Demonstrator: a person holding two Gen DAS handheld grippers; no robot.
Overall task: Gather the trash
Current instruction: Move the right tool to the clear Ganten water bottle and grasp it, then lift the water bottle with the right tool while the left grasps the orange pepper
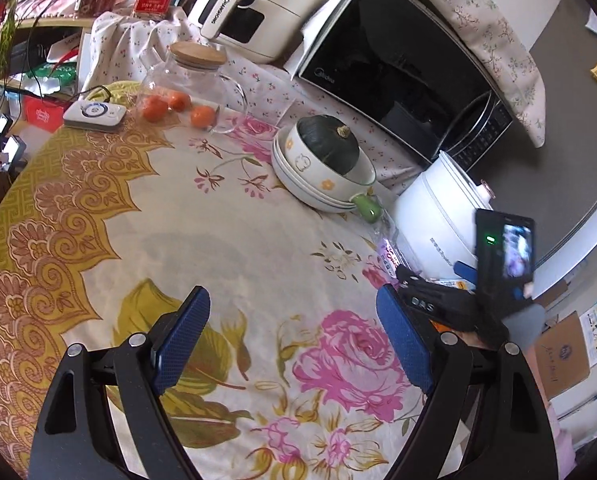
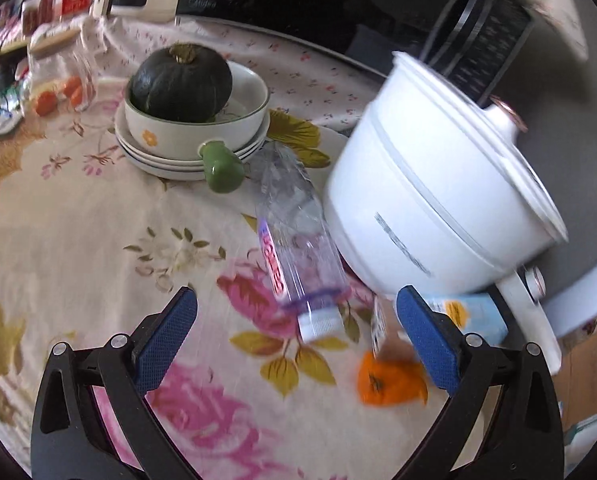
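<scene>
Left gripper (image 1: 294, 344) jaws spread wide, empty, over the floral tablecloth (image 1: 218, 240). Right gripper (image 2: 298, 344) likewise released; plastic bottle (image 2: 294, 240) lies beside the white pot (image 2: 438, 200).

Both wrist views tilt down, near the table (image 1: 226, 232); both show the squash bowl (image 2: 196, 136).

Both views are evenly and brightly lit by soft daylight, with only a faint grey shadow cast on the tablecloth (image 1: 202, 216). The black microwave door (image 1: 390, 68) is marked by dull reflections. The left wrist view is rendered sharp. The right wrist view is smeared by motion blur, most strongly around the plastic bottle (image 2: 294, 236) and the orange peel (image 2: 386, 384) just beside its cap. Straight lines are bent by fisheye distortion, and the corners are blacked out.
</scene>
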